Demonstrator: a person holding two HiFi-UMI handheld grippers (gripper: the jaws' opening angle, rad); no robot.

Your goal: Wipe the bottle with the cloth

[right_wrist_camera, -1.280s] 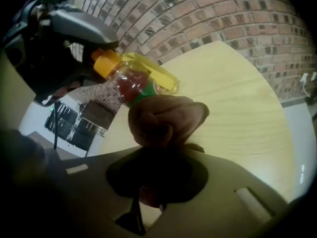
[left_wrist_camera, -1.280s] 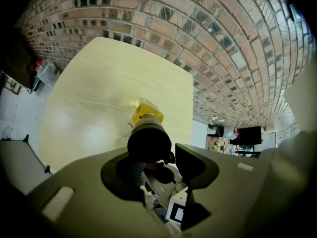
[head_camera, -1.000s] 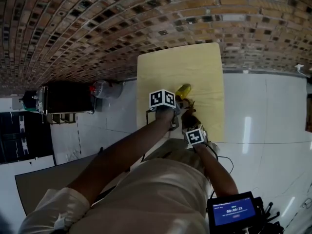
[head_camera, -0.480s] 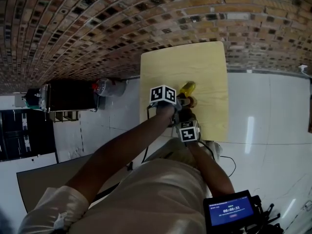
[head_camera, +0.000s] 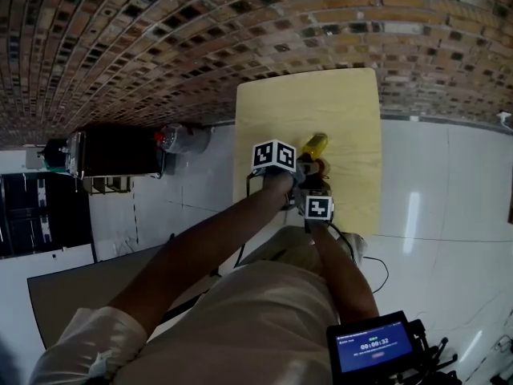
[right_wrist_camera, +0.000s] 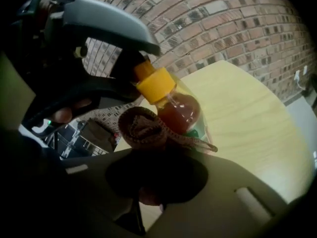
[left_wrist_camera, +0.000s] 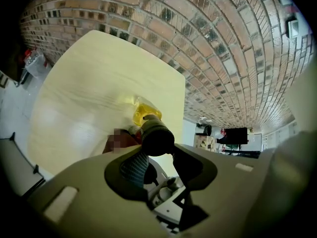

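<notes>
The left gripper (left_wrist_camera: 159, 155) had its jaws narrowed onto the cap end of the bottle (right_wrist_camera: 181, 110); they had just been closing, and the cap sat dark and round between the two pads in the left gripper view. From the right gripper view the same grip showed from the side, the grey jaws standing on either side of the yellow cap (right_wrist_camera: 156, 84) and the orange neck above it. The bottle was tilted, cap towards the left and upward, its clear body holding a reddish-brown liquid with a green label on the lower part. It hung over the near half of the pale wooden table (head_camera: 337, 103), a little right of the middle; whether its base touched the top could not be told. The right gripper (right_wrist_camera: 156, 157) was closed on the cloth (right_wrist_camera: 144, 128), a brown bunched strip with a patterned edge that rose out of its jaws in a loose roll and lay against the bottle just below the cap, one end trailing off to the right across the label. In the head view the two grippers stood close together, the left one's marker cube (head_camera: 272, 155) further off and to the left, the right one's cube (head_camera: 319, 207) nearer. A brick wall (head_camera: 160, 38) rose beyond the table's far edge, and white floor (head_camera: 433, 199) lay to its right.
</notes>
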